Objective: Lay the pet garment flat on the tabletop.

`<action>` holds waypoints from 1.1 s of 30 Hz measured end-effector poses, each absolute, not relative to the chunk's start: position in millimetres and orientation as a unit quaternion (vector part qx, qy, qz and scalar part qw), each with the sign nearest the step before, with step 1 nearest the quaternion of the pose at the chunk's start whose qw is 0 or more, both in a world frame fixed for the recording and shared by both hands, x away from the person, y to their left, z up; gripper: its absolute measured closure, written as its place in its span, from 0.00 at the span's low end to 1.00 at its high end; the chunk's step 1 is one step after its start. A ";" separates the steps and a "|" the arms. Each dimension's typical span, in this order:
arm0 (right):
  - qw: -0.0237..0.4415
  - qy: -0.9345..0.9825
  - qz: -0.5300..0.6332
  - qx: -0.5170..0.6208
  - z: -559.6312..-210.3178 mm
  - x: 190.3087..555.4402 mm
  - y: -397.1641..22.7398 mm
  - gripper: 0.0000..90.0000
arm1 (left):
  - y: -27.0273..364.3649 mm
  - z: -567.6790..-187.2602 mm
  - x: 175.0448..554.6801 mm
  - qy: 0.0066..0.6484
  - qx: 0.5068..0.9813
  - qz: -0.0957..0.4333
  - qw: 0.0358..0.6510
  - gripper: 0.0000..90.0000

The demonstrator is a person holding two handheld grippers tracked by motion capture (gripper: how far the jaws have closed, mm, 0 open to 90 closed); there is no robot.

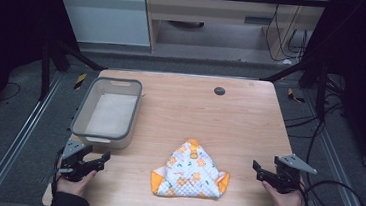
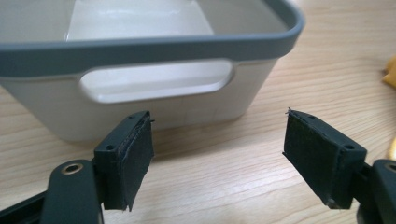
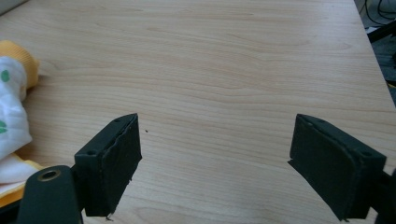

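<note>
1. The left gripper [image 1: 100, 159] hovers left of the quilted cloth [image 1: 191, 173], jaws spread wide with nothing between them.
2. The right gripper [image 1: 257, 170] sits right of the cloth, likewise released.
3. The grey bin [image 1: 82, 113] stands beyond the cloth's left, on the table [image 1: 230, 117].

Cloth [image 3: 11, 112] cut by left edge, basket [image 2: 140, 60] cropped at top

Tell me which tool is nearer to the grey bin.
Left. The left tool sits just in front of the grey bin, at its near end, jaws open. The right tool is across the table, beyond the folded patterned cloth.
</note>
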State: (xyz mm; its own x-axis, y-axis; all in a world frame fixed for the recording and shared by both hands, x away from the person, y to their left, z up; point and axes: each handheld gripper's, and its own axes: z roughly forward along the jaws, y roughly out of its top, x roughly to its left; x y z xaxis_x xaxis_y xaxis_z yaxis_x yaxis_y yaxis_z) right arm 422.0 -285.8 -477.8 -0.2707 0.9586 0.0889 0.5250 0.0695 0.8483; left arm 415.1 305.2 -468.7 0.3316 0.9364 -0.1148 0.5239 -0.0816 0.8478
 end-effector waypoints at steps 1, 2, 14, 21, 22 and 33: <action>0.263 0.684 0.411 0.542 -477.5 421.8 -284.4 0.19 | 303.3 -468.2 414.4 0.523 0.695 0.242 0.429 0.26; 0.265 0.687 0.411 0.537 -477.4 421.8 -283.1 0.19 | 301.4 -467.8 414.0 0.521 0.698 0.239 0.429 0.26; 0.248 0.716 0.412 0.506 -472.0 421.1 -263.7 0.20 | 284.2 -459.5 409.3 0.488 0.719 0.238 0.434 0.24; 0.250 0.730 0.418 0.480 -463.8 426.3 -251.4 0.21 | 275.4 -452.6 409.9 0.479 0.723 0.231 0.441 0.23; 0.250 0.733 0.418 0.475 -462.5 427.5 -250.1 0.21 | 270.9 -449.3 410.5 0.471 0.728 0.227 0.443 0.23; 0.250 0.731 0.439 0.459 -436.2 444.5 -239.9 0.20 | 252.8 -426.9 424.3 0.449 0.729 0.236 0.460 0.24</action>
